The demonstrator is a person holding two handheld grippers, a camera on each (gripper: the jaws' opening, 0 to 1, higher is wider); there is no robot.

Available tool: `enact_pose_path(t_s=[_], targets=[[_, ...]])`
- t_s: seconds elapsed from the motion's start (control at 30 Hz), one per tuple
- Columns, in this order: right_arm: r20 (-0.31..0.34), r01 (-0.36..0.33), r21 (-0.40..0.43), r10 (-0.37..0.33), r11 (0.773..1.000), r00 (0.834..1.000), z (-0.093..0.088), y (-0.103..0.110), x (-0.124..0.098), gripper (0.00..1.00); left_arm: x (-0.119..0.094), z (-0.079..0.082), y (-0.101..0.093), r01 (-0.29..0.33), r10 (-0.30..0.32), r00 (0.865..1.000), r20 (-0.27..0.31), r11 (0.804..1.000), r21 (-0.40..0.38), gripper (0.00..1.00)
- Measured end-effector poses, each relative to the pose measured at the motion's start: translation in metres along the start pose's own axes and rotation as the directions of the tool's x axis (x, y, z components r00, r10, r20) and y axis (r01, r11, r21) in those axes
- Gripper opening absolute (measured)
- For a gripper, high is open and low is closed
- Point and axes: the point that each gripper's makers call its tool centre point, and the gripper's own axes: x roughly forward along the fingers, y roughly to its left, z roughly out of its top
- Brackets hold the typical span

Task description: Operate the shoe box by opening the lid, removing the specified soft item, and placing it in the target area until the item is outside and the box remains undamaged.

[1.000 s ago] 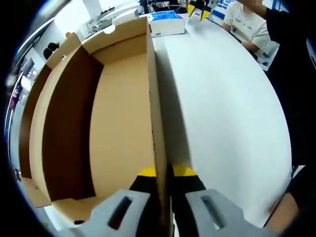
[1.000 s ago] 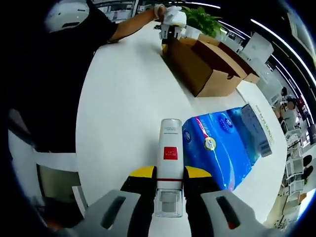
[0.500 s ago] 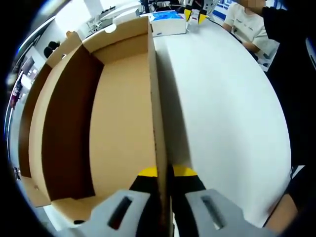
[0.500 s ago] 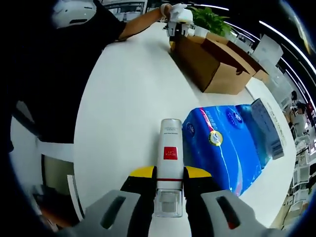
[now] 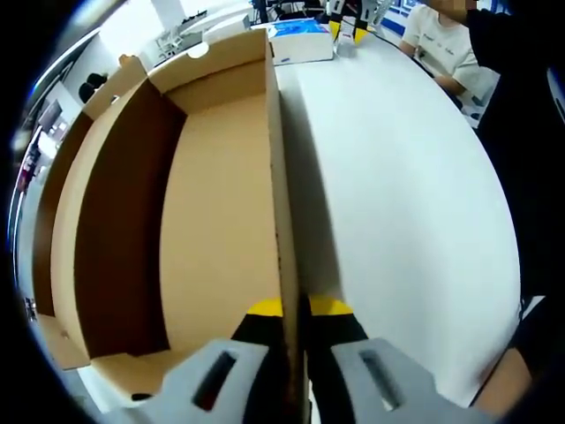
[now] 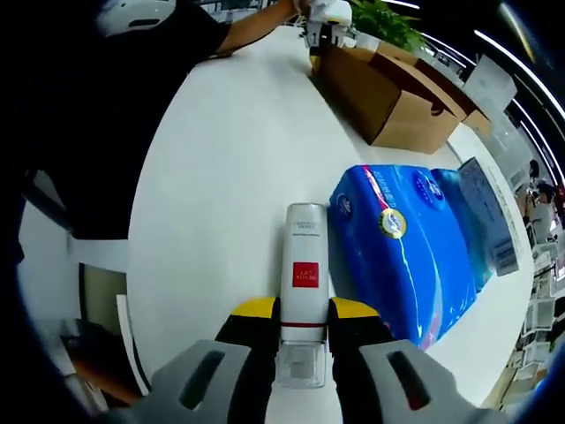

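Observation:
In the left gripper view the open brown shoe box (image 5: 212,212) lies with its inside bare, and my left gripper (image 5: 295,309) is shut on its right wall (image 5: 281,221), one jaw inside and one outside. In the right gripper view my right gripper (image 6: 298,311) is shut on a white tube with a red label (image 6: 303,265), held low over the white table (image 6: 221,177) next to a blue soft pack (image 6: 402,247). The shoe box (image 6: 388,97) shows far up the table, with the left gripper (image 6: 322,19) at its end. The right gripper (image 5: 347,22) shows small at the top of the left gripper view.
A blue-and-white box (image 5: 300,40) stands beyond the shoe box. A second blue package (image 6: 481,216) lies right of the soft pack. A seated person in a white shirt (image 5: 441,40) is at the table's far side. A dark sleeve (image 6: 132,79) reaches along the left.
The right gripper's view has drifted so the blue pack and shoe box sit lower and closer. The tube stays gripped. The left gripper and box have not moved.

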Motion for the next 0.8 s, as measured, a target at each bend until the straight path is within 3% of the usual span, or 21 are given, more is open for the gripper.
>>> enact_pose_path(t_s=[0.07, 0.4, 0.6, 0.8], targets=[[-0.006, -0.005, 0.044, 0.005, 0.999, 1.000, -0.002, 0.000, 0.000, 0.21, 0.000, 0.000, 0.000, -0.002, 0.002, 1.000, -0.001, 1.000, 0.002, 0.03], [0.014, 0.001, 0.071, -0.002, 0.997, 1.000, 0.007, -0.003, -0.004, 0.22, 0.000, 0.000, 0.000, -0.001, 0.001, 1.000, 0.000, 1.000, 0.004, 0.03], [-0.012, 0.002, 0.058, -0.002, 0.998, 1.000, 0.007, -0.004, -0.004, 0.21, 0.000, 0.000, 0.000, -0.002, 0.002, 1.000, 0.000, 1.000, 0.005, 0.03], [-0.064, -0.019, -0.016, 0.018, 1.000, 0.998, 0.003, -0.007, -0.006, 0.20, -0.001, -0.001, 0.000, -0.001, 0.001, 1.000, 0.000, 1.000, 0.005, 0.03]])
